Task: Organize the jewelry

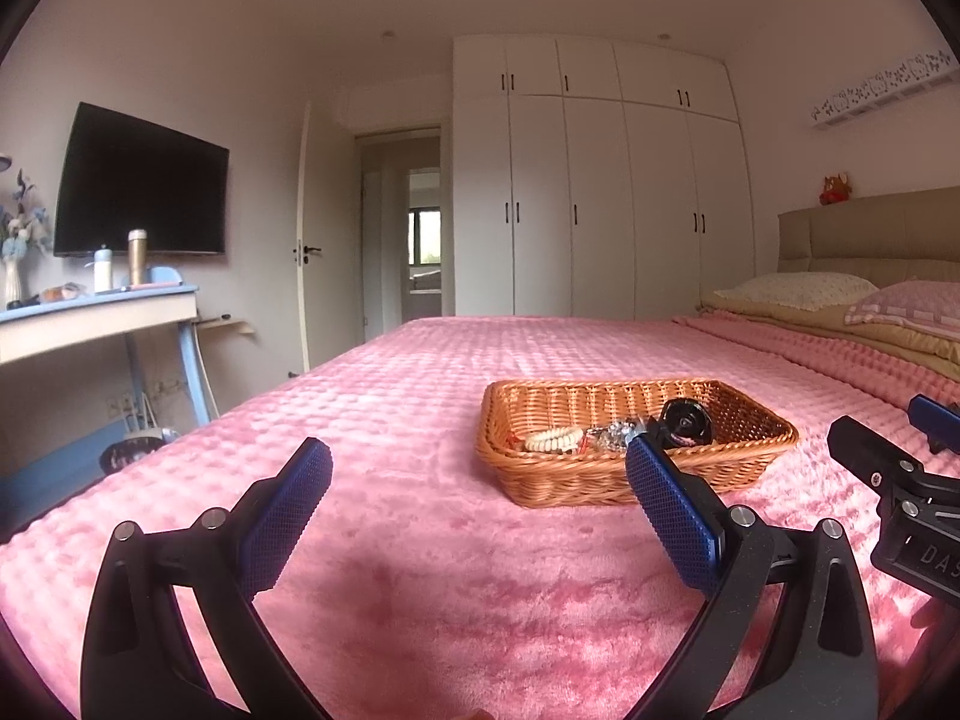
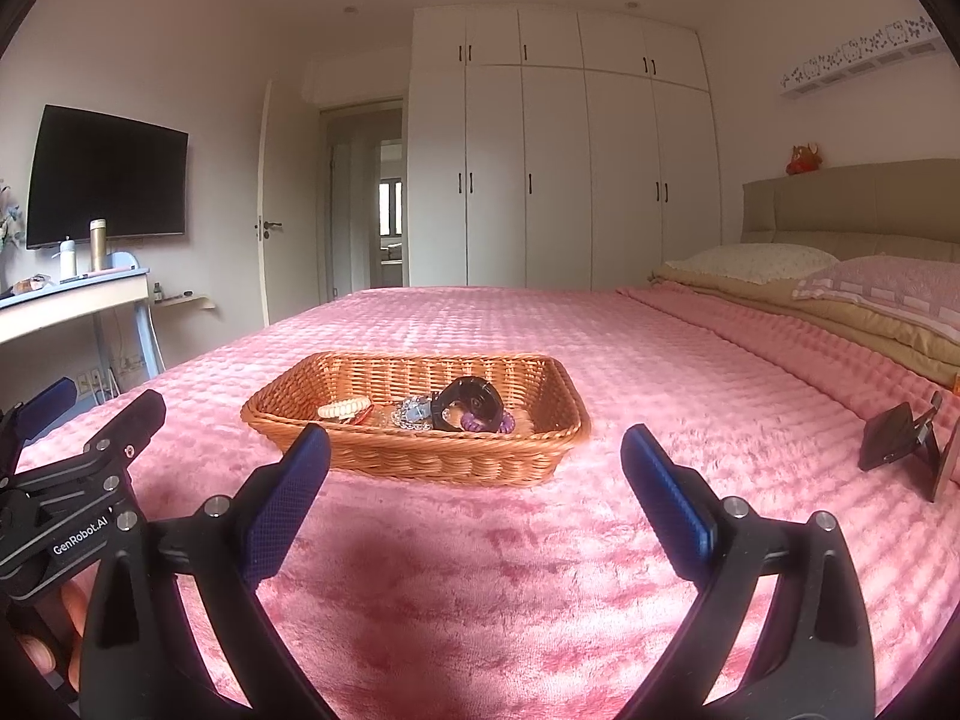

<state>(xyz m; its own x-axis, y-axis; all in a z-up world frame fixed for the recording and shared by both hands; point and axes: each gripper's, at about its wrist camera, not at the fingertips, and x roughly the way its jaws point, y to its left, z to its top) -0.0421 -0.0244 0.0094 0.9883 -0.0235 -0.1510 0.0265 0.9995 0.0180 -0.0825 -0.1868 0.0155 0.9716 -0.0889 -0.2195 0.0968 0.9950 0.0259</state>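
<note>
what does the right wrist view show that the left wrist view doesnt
Only the right wrist view shows a dark stand lying on the blanket at far right, and a purple hair tie in the basket. Only the left wrist view shows the vase of blue flowers on the desk. Both show the wicker basket of jewelry, the cream bead bracelet and both open grippers: right, left.

Wicker basket [image 2: 420,456] on pink bed [image 2: 510,570].

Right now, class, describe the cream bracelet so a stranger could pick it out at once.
On the pink bed sits a wicker basket. The cream bracelet lies at its left end, the only pale beaded band, beside silver pieces and a black ring.
</note>
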